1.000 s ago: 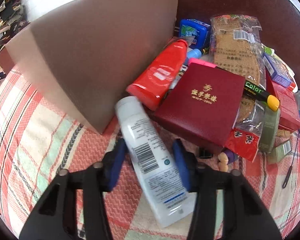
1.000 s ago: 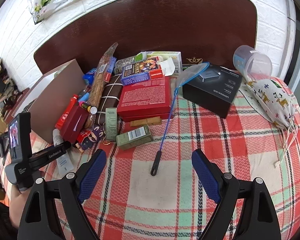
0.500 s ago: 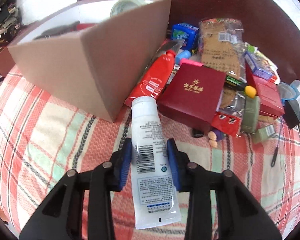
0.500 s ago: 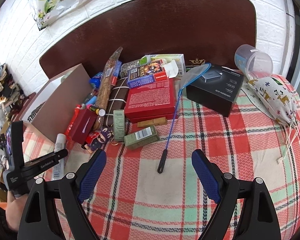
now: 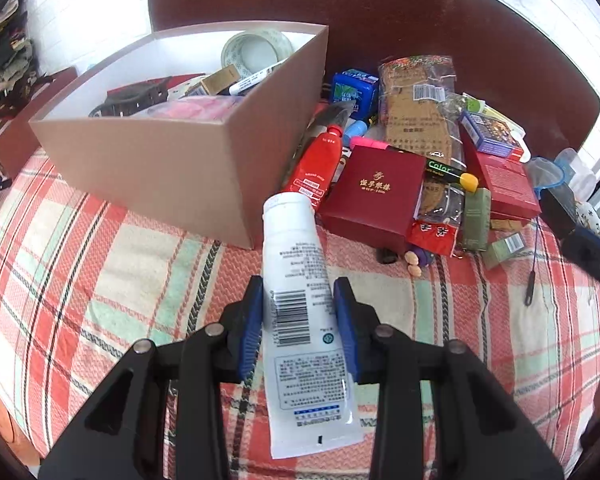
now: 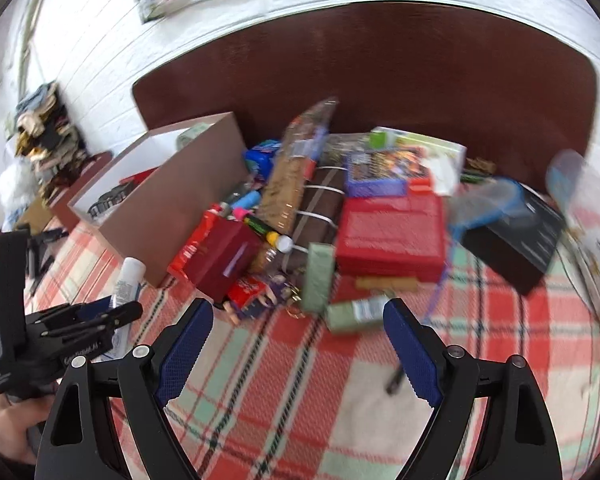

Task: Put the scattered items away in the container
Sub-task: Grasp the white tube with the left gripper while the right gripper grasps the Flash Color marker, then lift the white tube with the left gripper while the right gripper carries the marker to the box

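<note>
My left gripper point(image 5: 298, 292) is shut on a white tube point(image 5: 294, 248) with a barcode and holds it above the plaid cloth, cap end toward the cardboard box point(image 5: 180, 168). The box stands open, with tape, a marker and other things inside. In the right wrist view, the left gripper point(image 6: 112, 316) and the white tube point(image 6: 130, 280) show at lower left, beside the box point(image 6: 180, 204). My right gripper point(image 6: 298, 332) is open with nothing between its fingers, over the cloth in front of the pile. The pile holds a red tube point(image 5: 318, 164), a maroon case point(image 5: 374, 196) and a red box point(image 6: 392, 232).
A dark wooden headboard point(image 6: 380, 80) runs behind the pile. A black box point(image 6: 516, 240), a blue net and a clear cup point(image 6: 580, 184) lie at the right. Small green boxes point(image 6: 356, 312) and a doll lie at the pile's front edge. A hand point(image 6: 8, 420) holds the left gripper.
The left jaws closed on the white tube and lifted it, so the box's inside came into view. The right gripper swung left toward the pile, still open, and its view is blurred.
</note>
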`<state>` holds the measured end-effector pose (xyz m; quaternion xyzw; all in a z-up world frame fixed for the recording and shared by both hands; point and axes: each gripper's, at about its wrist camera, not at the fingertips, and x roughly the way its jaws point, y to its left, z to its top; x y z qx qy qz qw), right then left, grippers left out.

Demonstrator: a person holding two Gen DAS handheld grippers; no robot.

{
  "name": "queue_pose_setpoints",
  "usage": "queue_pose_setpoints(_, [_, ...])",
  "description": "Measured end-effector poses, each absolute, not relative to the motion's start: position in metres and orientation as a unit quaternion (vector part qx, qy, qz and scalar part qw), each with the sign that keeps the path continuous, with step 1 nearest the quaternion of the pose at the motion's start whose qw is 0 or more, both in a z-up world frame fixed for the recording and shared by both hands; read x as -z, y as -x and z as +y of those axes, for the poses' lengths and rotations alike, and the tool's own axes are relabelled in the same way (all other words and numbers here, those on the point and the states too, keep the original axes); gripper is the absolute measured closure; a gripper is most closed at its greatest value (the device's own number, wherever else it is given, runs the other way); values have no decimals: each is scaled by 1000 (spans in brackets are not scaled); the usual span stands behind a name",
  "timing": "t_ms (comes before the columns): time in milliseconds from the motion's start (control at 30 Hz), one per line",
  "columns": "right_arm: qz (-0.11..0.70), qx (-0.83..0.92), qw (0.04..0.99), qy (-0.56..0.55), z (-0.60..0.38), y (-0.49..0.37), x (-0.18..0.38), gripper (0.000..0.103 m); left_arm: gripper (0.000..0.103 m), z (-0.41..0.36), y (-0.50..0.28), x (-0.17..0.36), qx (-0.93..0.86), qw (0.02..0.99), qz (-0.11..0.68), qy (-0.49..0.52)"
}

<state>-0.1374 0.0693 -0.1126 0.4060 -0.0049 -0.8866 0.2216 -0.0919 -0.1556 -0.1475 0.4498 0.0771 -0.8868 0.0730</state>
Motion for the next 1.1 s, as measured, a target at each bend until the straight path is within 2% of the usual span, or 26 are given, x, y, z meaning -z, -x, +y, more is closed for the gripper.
queue_pose_setpoints(267, [223,845,263,-408,-9,193,116,17,68,-163,92,142,892,40,92,-441])
queue_pose_setpoints(400, [324,814,263,-405,-45,199,142,38,68,-168,96,142,893,28,94,-439])
queue_pose_setpoints(467, [339,804,262,-412,-52,205,152,43,68,-172,97,142,894,25,96,-438])
queue_pose_setpoints(567, [374,791,248,-417,-63,212,166,57,68,-181,97,140,895,24,99,-434])
queue_pose_setpoints(600, [391,787,239,-413,-66,214,169,57,68,-184,95,139,896,24,101,-432])
queue_pose_setpoints(633, [396,785,240,-411,-67,215,169,58,68,-186,94,138,896,22,103,-431])
queue_pose_setpoints(700, [397,785,236,-412,-65,218,165,75,68,-188,93,137,897,20,107,-428])
queue_pose_setpoints(733, [396,785,236,-414,-64,219,162,77,69,-189,91,136,898,20,108,-426])
queue_pose_setpoints(800, [380,786,241,-423,-60,222,154,86,75,-191,89,131,900,15,113,-421])
queue_pose_setpoints(967, [355,788,245,-440,-53,221,145,86,76,-195,83,115,907,8,115,-406])
queue_pose_setpoints(1100, [306,805,257,-438,-43,209,127,86,76,-203,77,113,906,8,118,-406])
